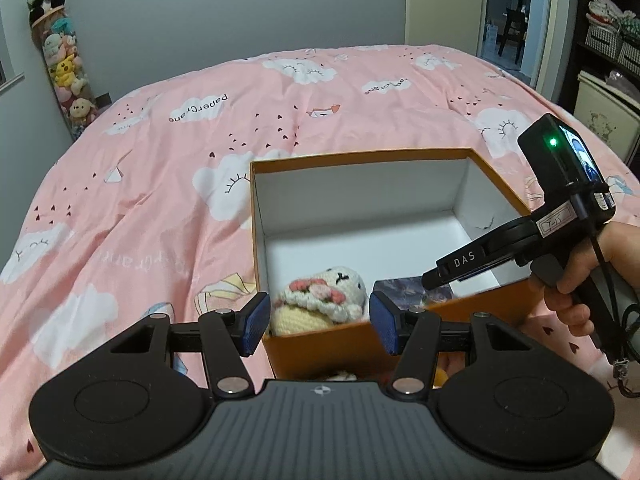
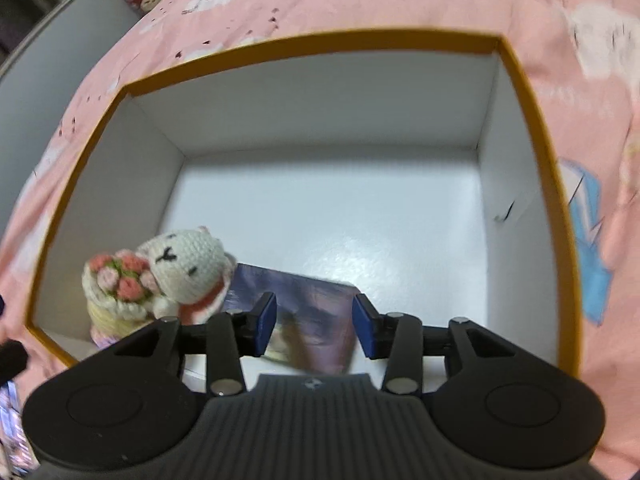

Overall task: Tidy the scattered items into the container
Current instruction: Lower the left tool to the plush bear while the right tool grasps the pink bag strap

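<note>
We counted one orange box (image 2: 532, 128) holding one crochet doll (image 2: 180, 272) and one card (image 2: 312, 320) below our right tongs (image 2: 314, 324), parted, empty, tilted down; left tongs (image 1: 316, 322) stood wide, empty.

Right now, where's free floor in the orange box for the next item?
Inside the orange box, the whole far half of the white floor, against the back wall and both far corners, is bare. The near-left corner is crowded: the crochet doll sits there, with the purple card lying beside it along the near wall, under the right gripper.
</note>
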Tool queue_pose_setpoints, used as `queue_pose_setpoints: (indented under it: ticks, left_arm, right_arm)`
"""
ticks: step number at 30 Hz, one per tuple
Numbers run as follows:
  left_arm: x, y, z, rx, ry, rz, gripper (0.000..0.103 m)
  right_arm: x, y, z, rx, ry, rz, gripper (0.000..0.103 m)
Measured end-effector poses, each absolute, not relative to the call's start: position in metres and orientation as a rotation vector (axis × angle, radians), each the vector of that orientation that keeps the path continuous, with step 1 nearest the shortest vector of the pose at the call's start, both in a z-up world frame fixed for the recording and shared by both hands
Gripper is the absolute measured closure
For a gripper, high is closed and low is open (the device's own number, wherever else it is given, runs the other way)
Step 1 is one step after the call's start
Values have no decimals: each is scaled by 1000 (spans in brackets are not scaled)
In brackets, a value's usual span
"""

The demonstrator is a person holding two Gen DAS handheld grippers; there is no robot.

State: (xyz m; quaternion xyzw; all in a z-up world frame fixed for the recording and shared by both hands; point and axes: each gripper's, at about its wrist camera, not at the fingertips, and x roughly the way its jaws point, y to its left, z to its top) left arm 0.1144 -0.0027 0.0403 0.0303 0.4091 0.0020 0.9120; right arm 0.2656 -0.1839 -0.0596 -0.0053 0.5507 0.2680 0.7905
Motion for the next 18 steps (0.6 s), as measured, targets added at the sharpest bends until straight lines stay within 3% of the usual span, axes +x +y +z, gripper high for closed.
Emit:
queue_pose_setpoints:
  ticks: [4,11,18]
  left_arm:
    - [100,-3,41,65,833,-11,39]
    - [66,1,43,67,812,-59,39]
    - [34,2,32,47,835,-94,39]
  right_arm:
    - [254,-192,-47,-35,1106,576,58]
    - [188,-217,-4,-102,803,719,58]
    - [119,-236,7,-128,655,805,59]
